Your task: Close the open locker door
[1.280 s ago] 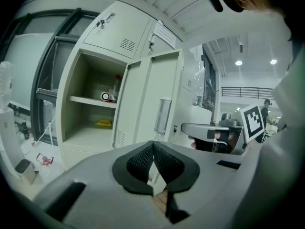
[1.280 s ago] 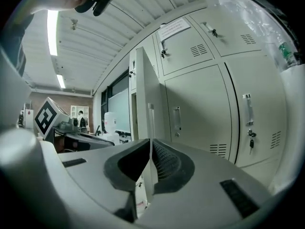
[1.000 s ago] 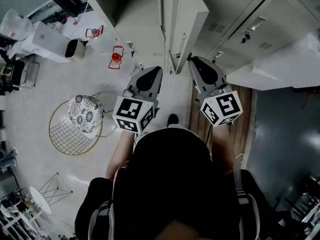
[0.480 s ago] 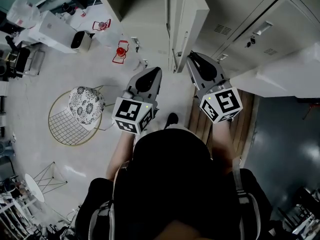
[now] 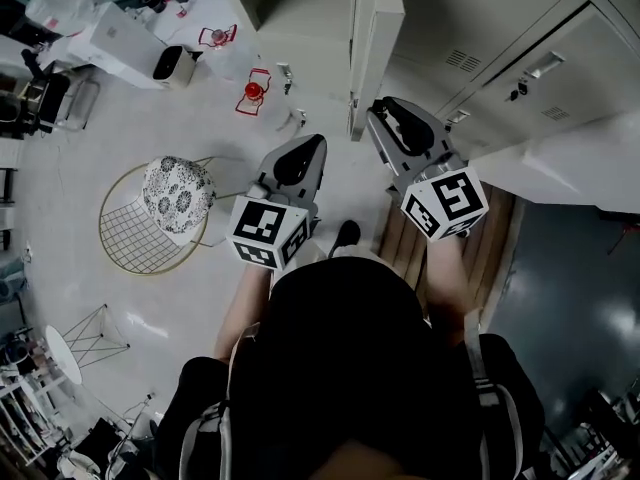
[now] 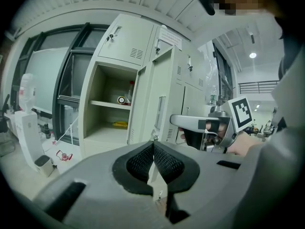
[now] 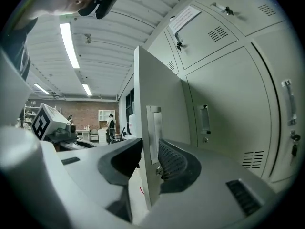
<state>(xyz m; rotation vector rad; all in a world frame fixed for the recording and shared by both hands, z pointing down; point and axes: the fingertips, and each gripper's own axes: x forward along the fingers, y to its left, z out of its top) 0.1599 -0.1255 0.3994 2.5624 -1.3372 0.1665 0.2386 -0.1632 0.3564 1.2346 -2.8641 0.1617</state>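
The open locker door (image 5: pixel 375 28) is seen from the head view standing out edge-on from the bank of grey lockers, and the right gripper (image 5: pixel 380 110) is held level at its free edge. In the right gripper view the edge of the door (image 7: pixel 159 89), with its recessed handle plate, is seen between the two jaws of the right gripper (image 7: pixel 151 161); these jaws have just been opening and are now spread wide, one to each side of the panel, and no firm press of the pads (image 7: pixel 172 162) on it can be made out. The left gripper (image 5: pixel 314 142) is held just beside, to the left of the door and apart from it, tilted slightly downward. In the left gripper view its jaws (image 6: pixel 153 146) are seen drawn together with the ribbed pads meeting at the tips and nothing between them. Beyond them the open compartment (image 6: pixel 112 104) is shown with a shelf on which a bottle (image 6: pixel 129 92) stands. A wire stool with a patterned cushion (image 5: pixel 175 193) and a small red object (image 5: pixel 255 90) are seen on the pale floor to the left
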